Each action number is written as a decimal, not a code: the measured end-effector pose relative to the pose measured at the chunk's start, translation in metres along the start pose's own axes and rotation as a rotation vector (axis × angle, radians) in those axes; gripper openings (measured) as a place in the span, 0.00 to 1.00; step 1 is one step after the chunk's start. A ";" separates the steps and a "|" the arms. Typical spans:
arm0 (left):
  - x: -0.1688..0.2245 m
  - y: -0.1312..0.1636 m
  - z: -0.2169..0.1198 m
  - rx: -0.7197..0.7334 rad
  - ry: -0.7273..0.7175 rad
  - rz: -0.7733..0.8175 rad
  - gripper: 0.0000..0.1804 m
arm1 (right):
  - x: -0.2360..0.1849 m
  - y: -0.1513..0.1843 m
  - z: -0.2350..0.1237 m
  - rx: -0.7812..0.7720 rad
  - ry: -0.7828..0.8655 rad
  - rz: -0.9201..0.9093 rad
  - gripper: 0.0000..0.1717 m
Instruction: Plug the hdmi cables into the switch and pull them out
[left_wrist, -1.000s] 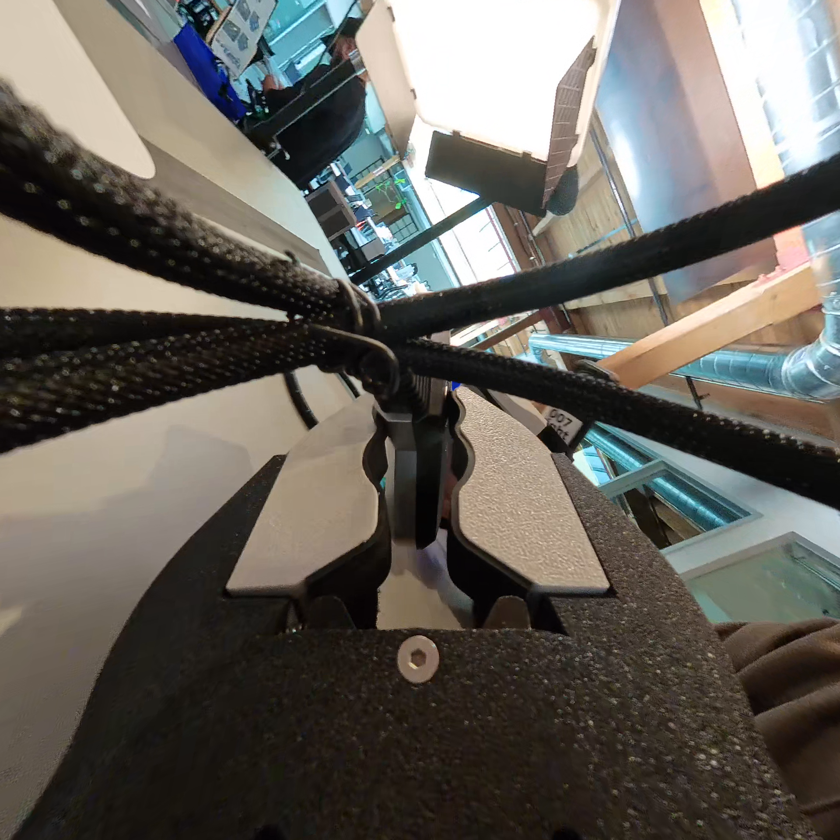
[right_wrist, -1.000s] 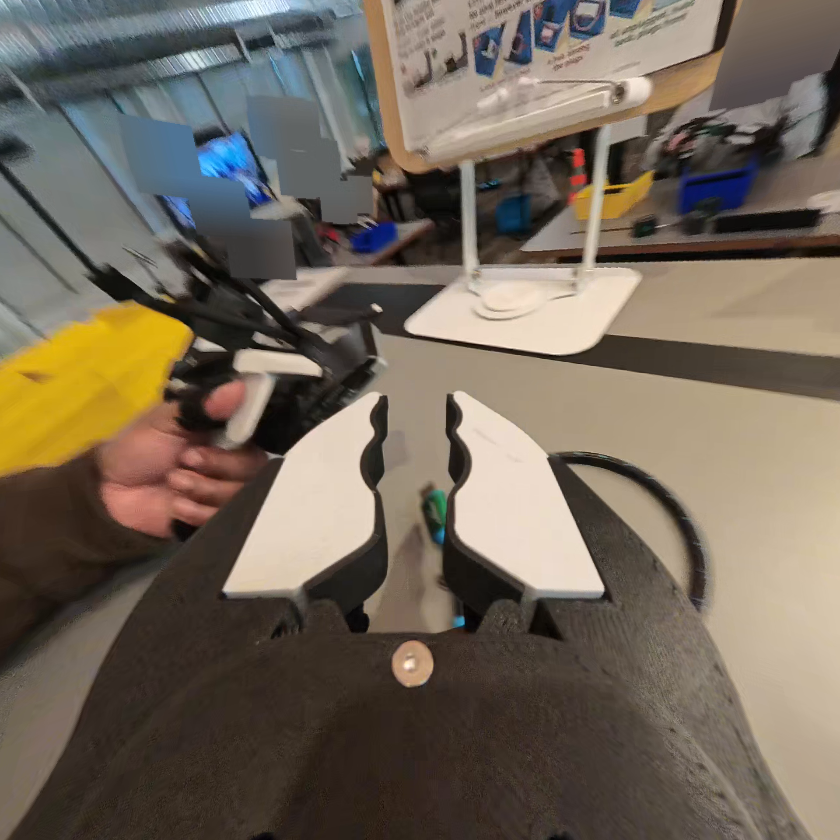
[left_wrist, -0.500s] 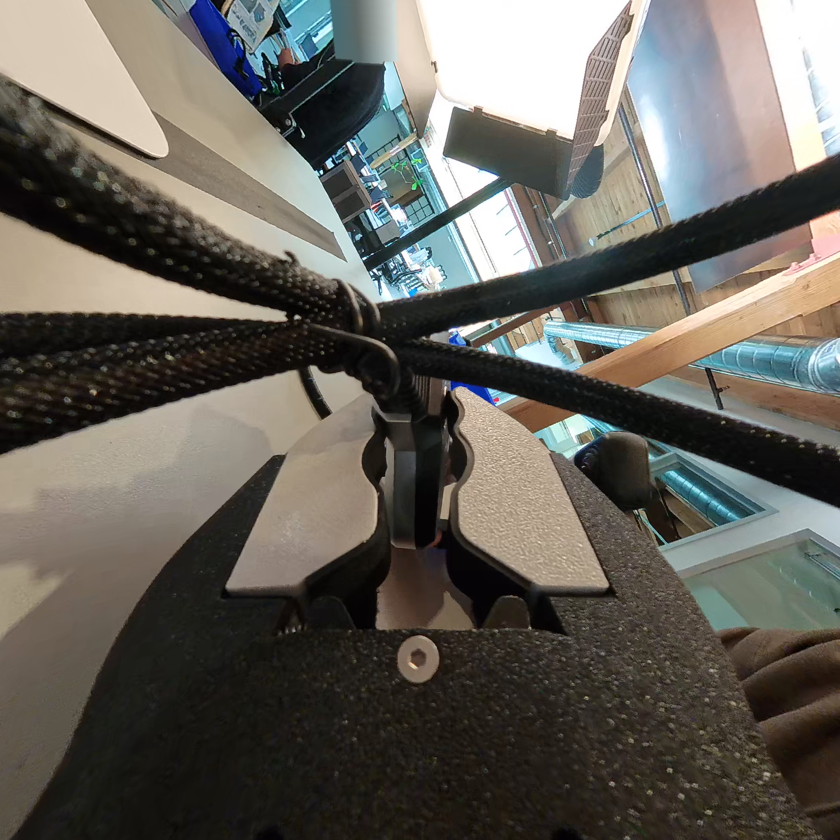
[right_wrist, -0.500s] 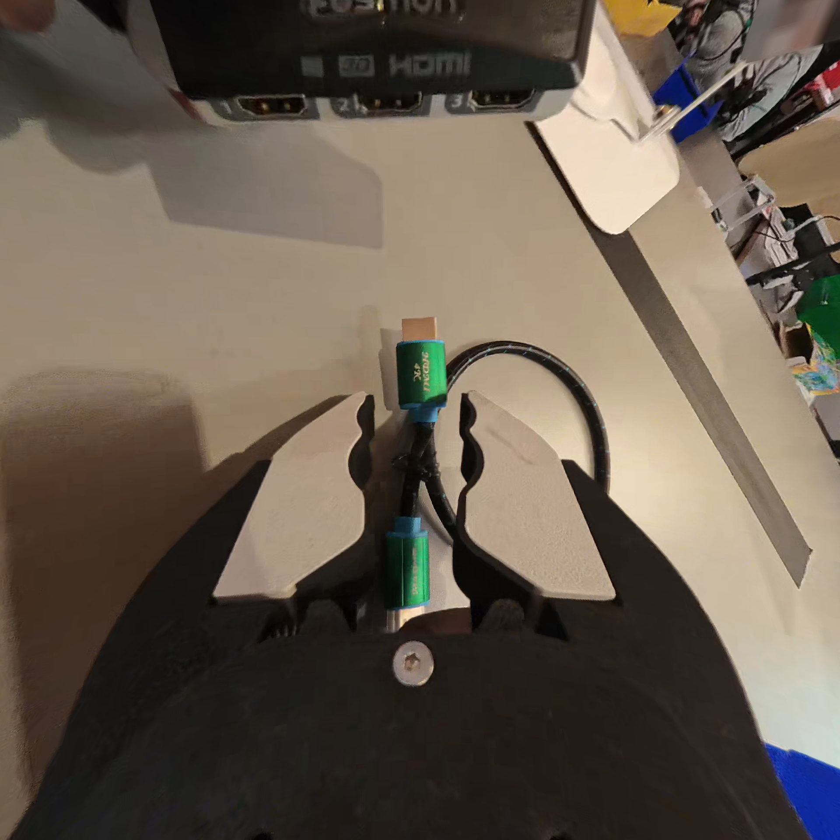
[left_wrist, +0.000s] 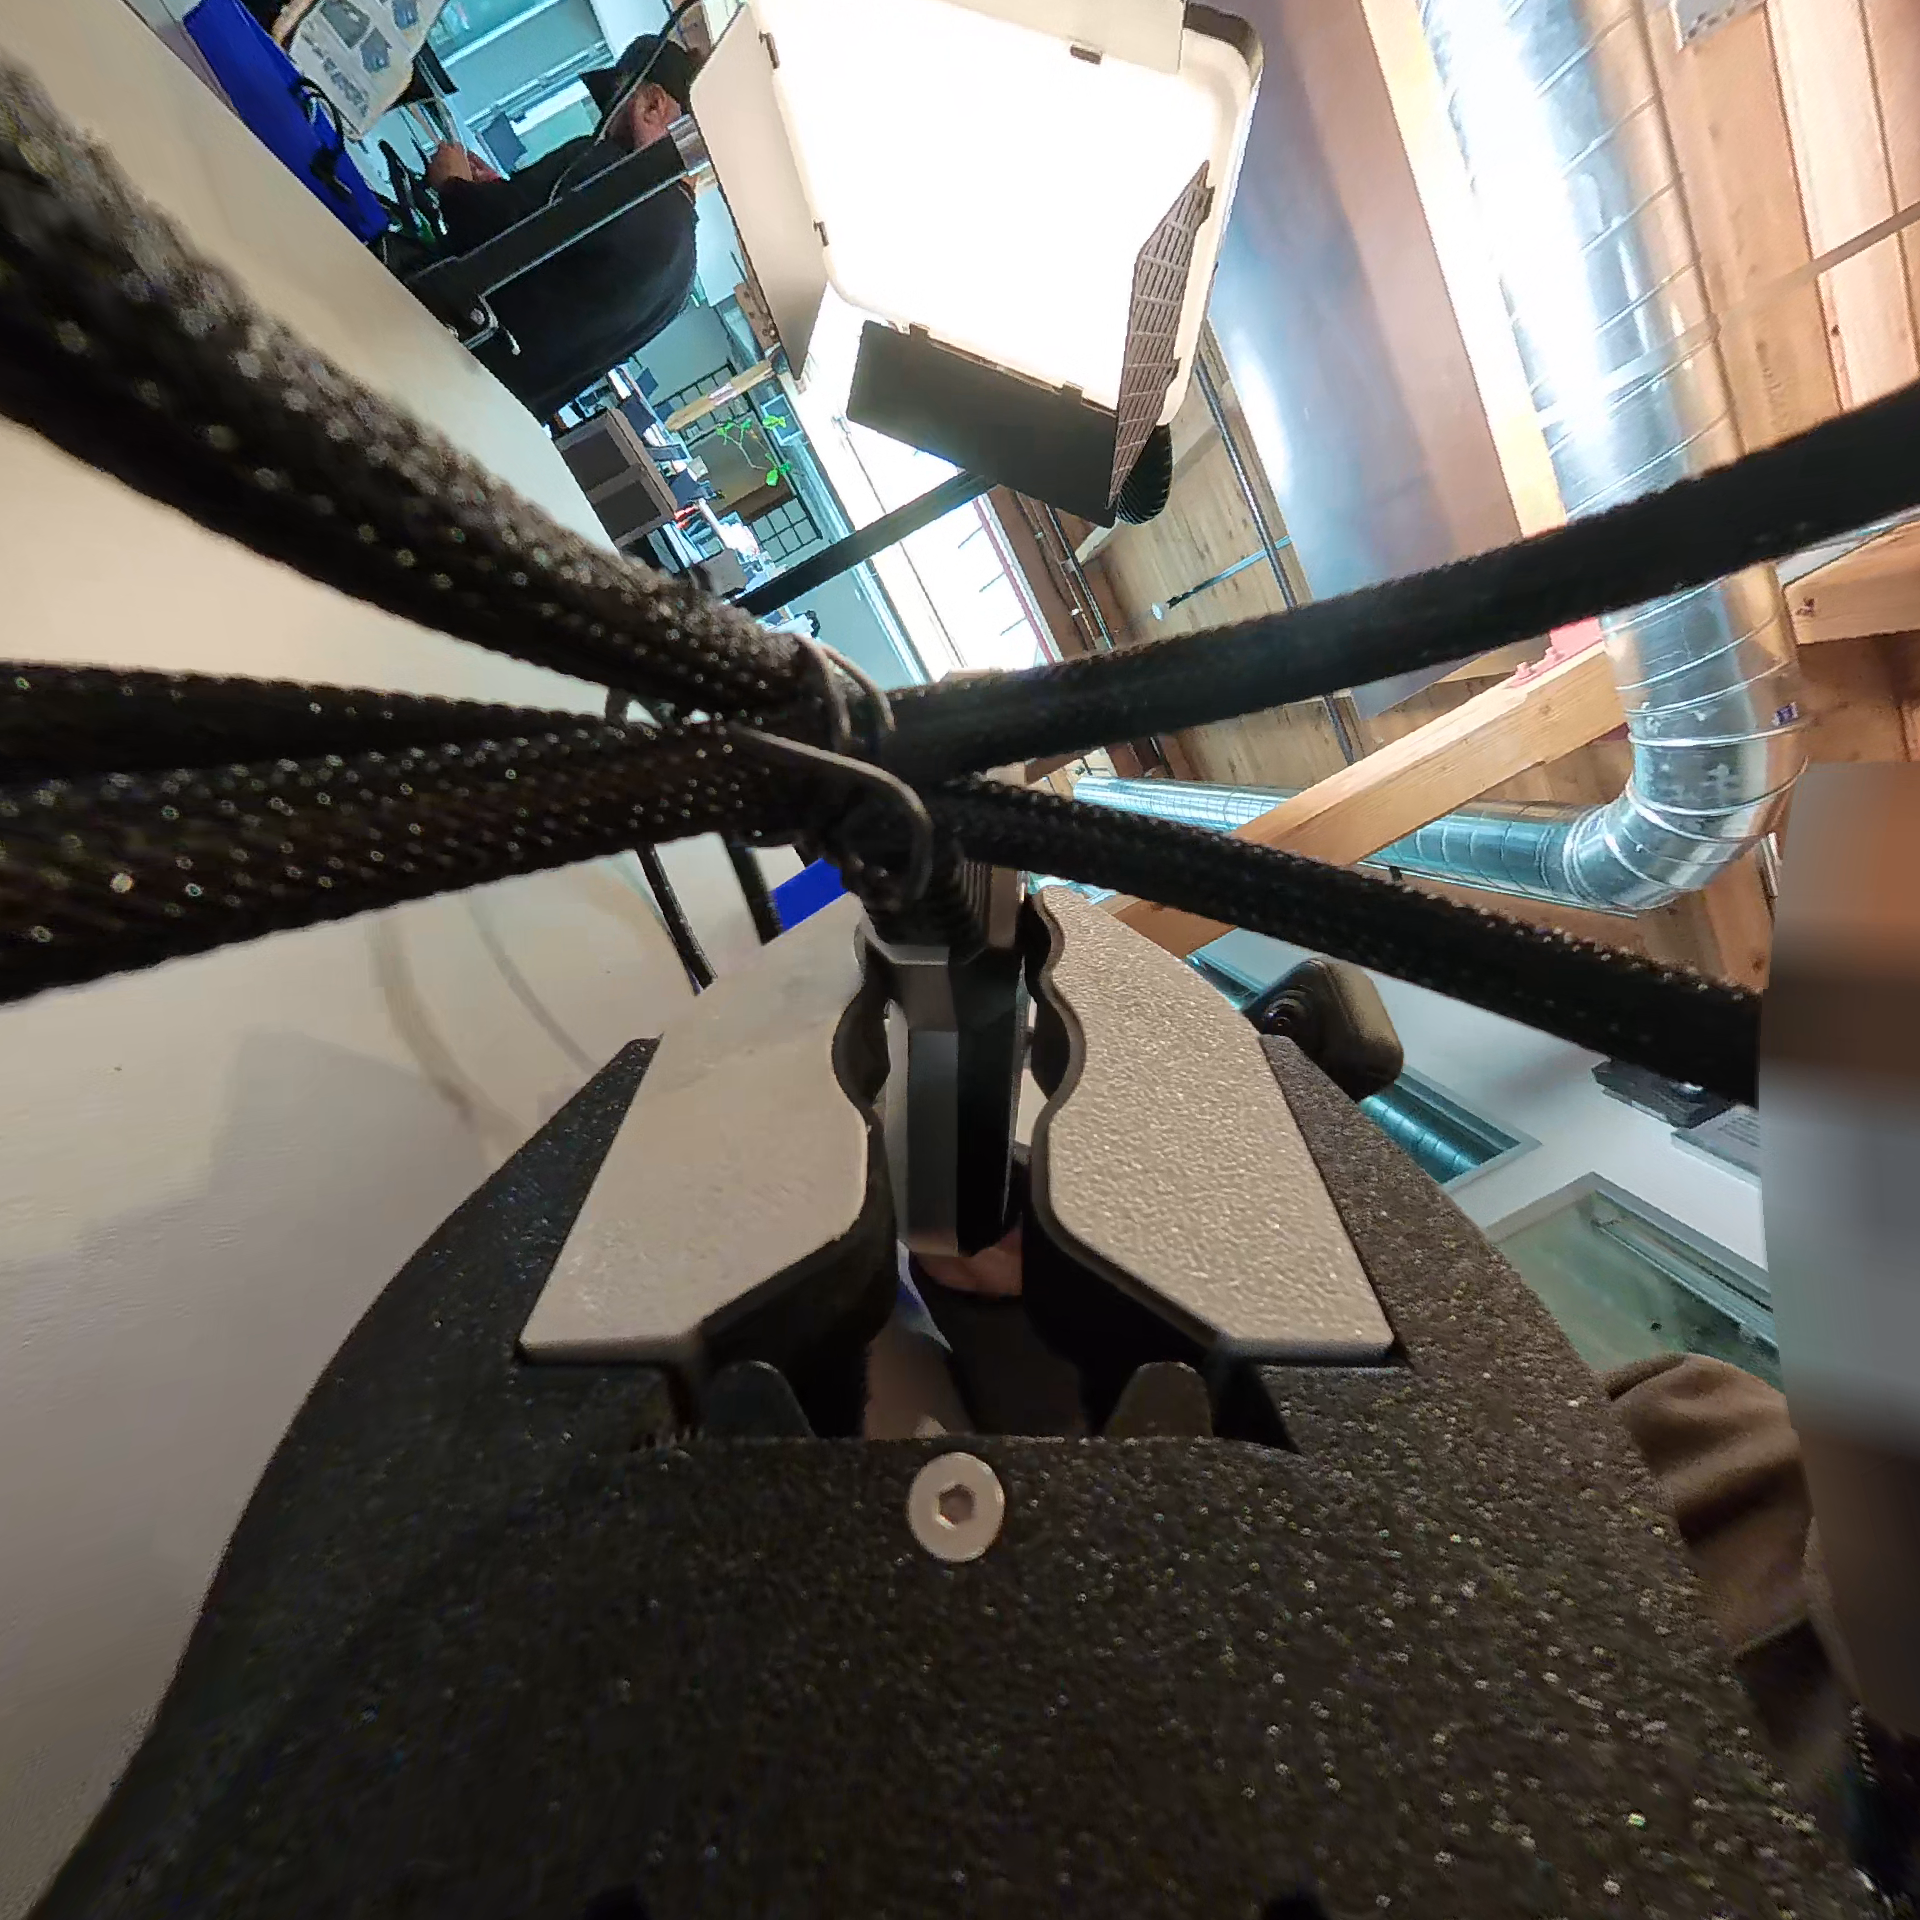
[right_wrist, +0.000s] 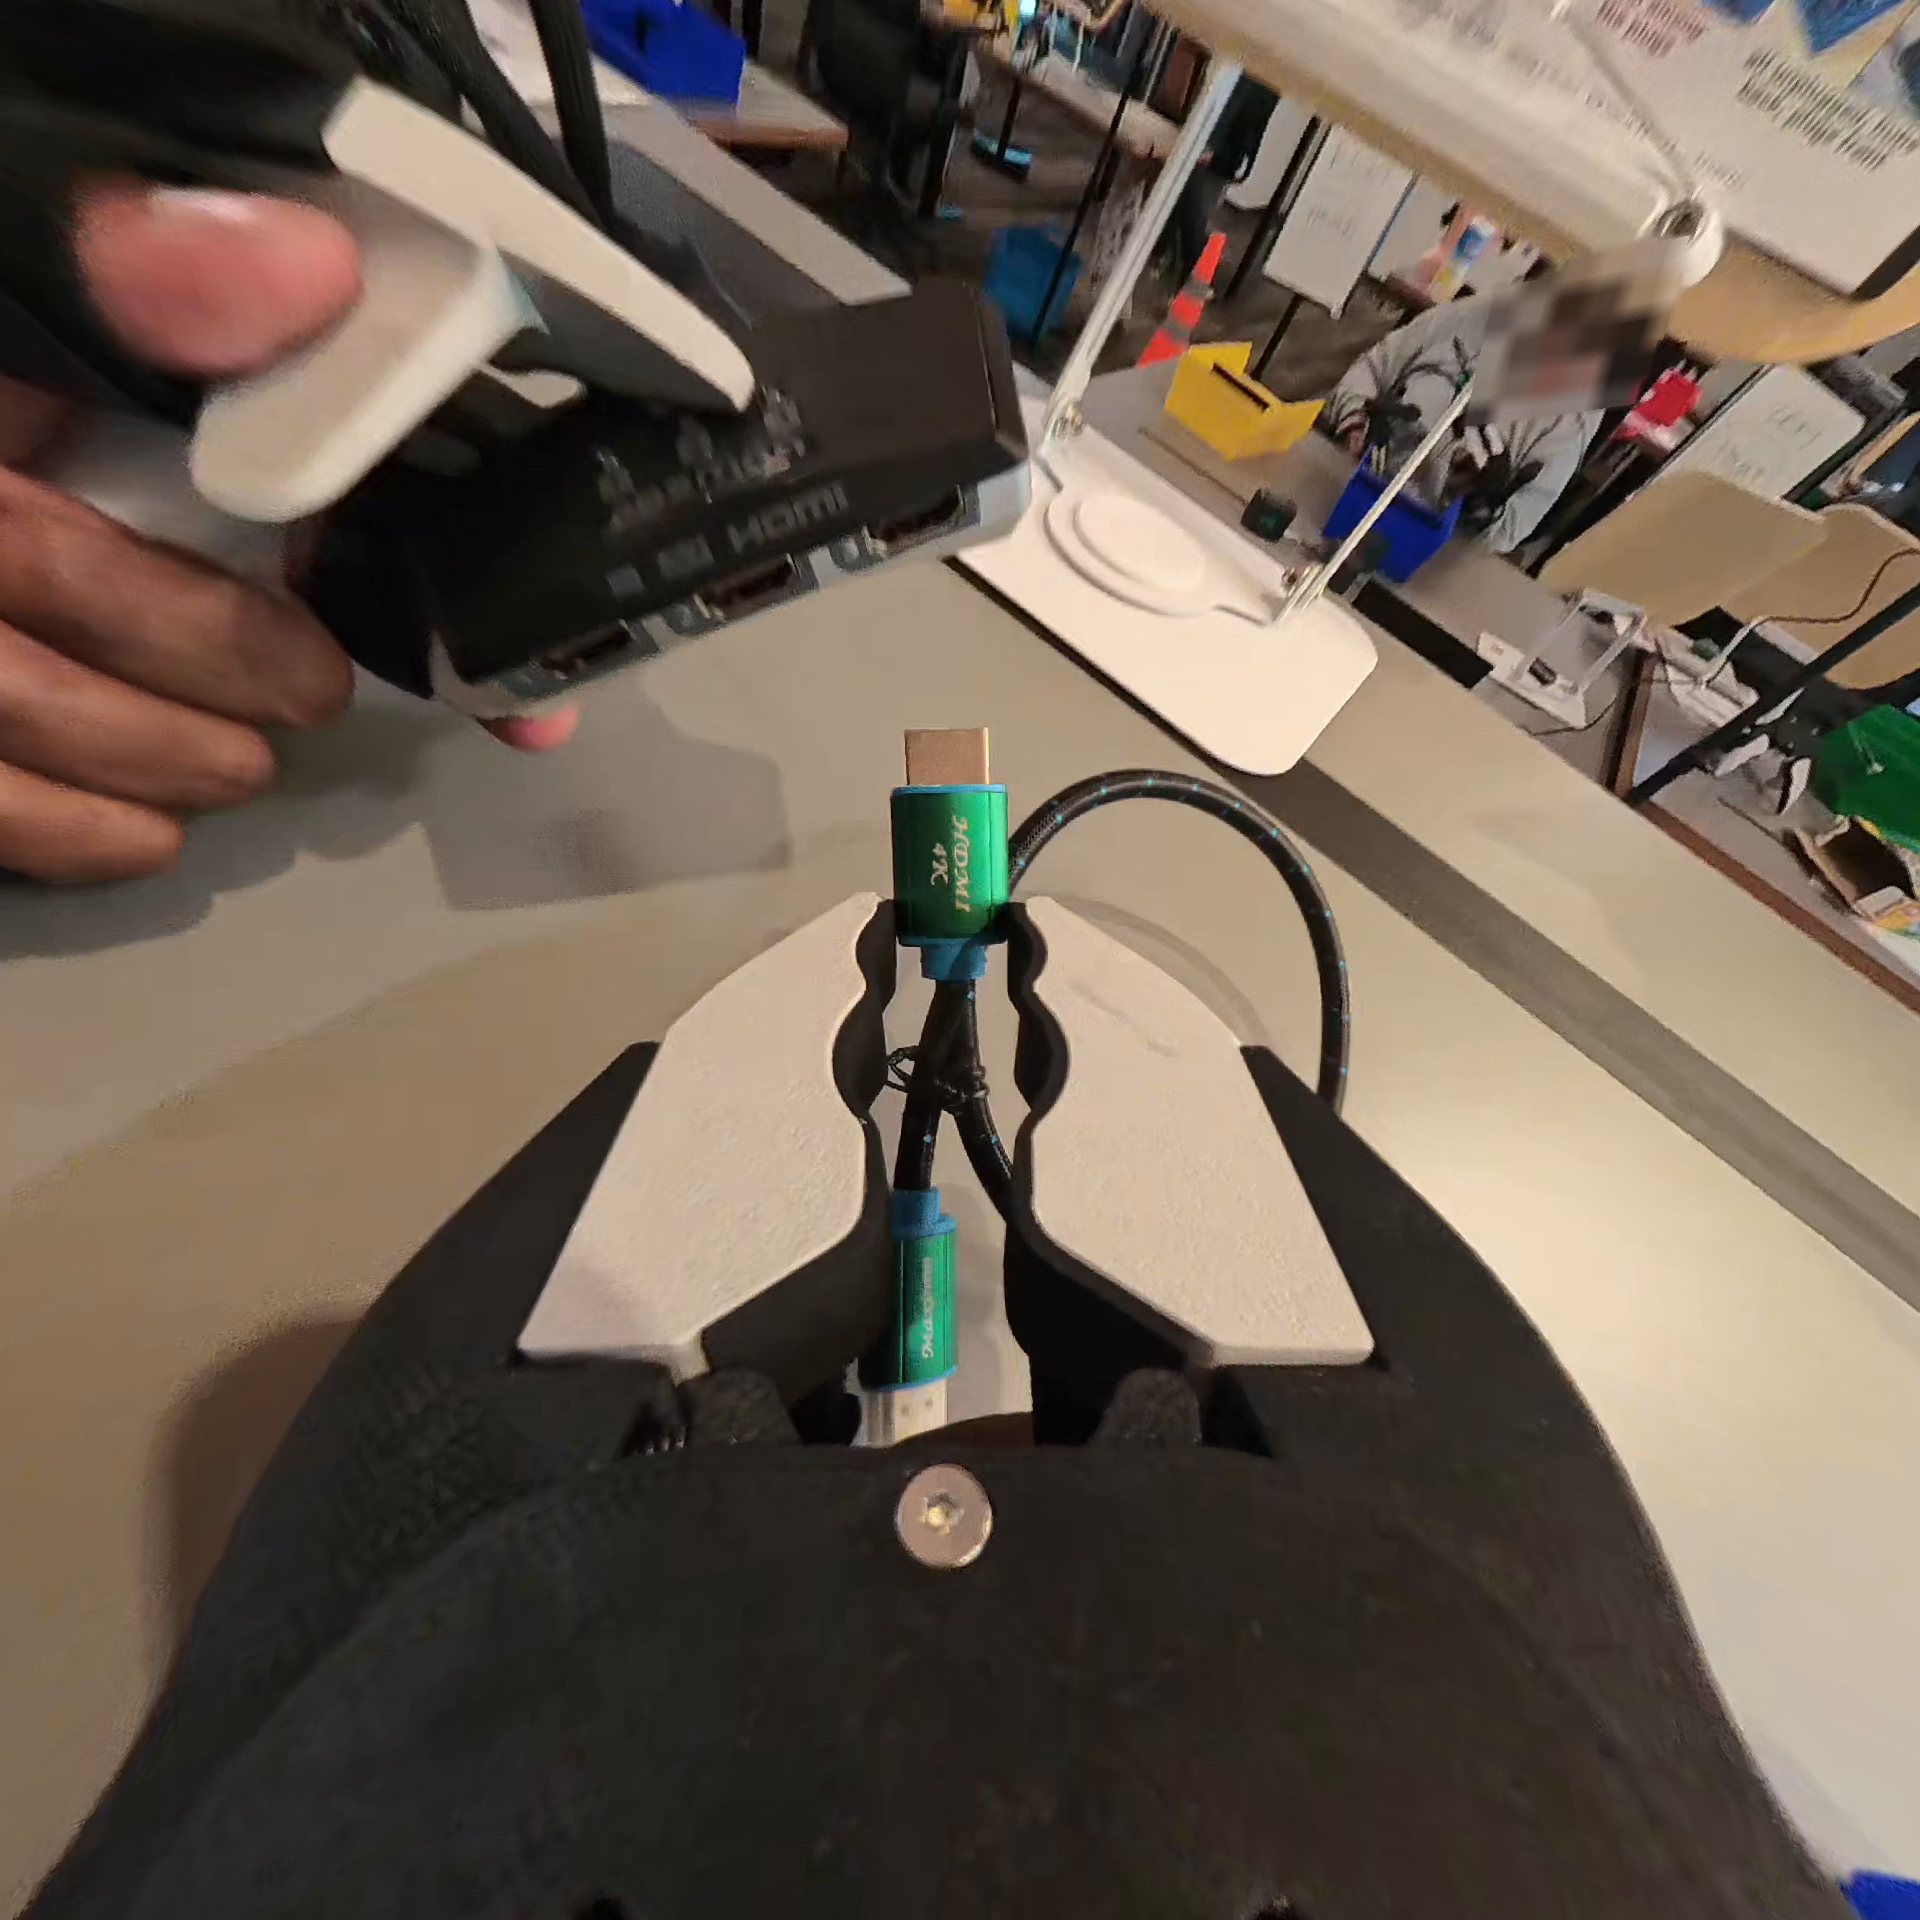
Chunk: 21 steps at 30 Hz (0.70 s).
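Gripping: right tongs (right_wrist: 951, 914) clamped on a green plug (right_wrist: 948, 868), both pale fingertips pressed against its sides near the back end.
Plug: glossy green metal shell, boxy, blue collar at each end, flat gold tip (right_wrist: 945, 756) pointing forward, clear of the table (right_wrist: 416, 1039).
Cable: black braided cord (right_wrist: 1320, 935) flecked with blue, looping out to the right and curling back between the fingers, tied there with a thin black twist.
Second plug: another green shell (right_wrist: 920, 1309) lying deep between the fingers, near the screw, silver tip toward the camera.
Fingers: matte pale plates (right_wrist: 727, 1174) with wavy black inner edges, set in grainy black foam-like bodies.
Left tongs: left tongs (left_wrist: 956, 997) shut on a dark, flat box (left_wrist: 951, 1081), seen edge-on, grey and black faces, pebbled grey fingers snug on either side.
Box from the right view: black box (right_wrist: 727, 488) with a grey front strip and a row of slotted ports, held up and tilted above the table, left of and ahead of the gold tip, not touching it; somewhat blurred.
Cords: thick black woven-sleeve cords (left_wrist: 364, 790) fanning out from the box's far end, bound by a dark clip.
Hand: a hand (right_wrist: 135, 623) wrapped around the left tool.
Table: smooth, matte grey-beige, with a darker stripe (right_wrist: 1558, 1018) and a white rounded stand base (right_wrist: 1174, 613) beyond.
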<state>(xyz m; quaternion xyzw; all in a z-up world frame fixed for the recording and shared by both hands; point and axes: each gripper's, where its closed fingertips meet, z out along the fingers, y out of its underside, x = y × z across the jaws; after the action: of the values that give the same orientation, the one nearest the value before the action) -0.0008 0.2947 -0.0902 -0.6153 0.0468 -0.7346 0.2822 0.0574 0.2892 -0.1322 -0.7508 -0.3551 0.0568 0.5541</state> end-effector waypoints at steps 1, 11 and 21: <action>-0.001 0.000 0.000 0.001 -0.014 0.015 0.13 | 0.000 -0.004 -0.002 0.022 0.008 0.000 0.12; -0.008 0.011 0.003 -0.127 -0.167 0.272 0.13 | -0.007 -0.007 -0.003 0.035 -0.022 0.002 0.12; -0.010 0.018 0.004 -0.189 -0.202 0.352 0.13 | -0.005 -0.001 -0.002 0.002 -0.011 -0.016 0.12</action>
<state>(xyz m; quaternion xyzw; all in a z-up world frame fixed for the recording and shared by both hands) 0.0101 0.2857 -0.1058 -0.6917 0.1940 -0.6010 0.3504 0.0547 0.2848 -0.1319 -0.7470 -0.3641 0.0567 0.5533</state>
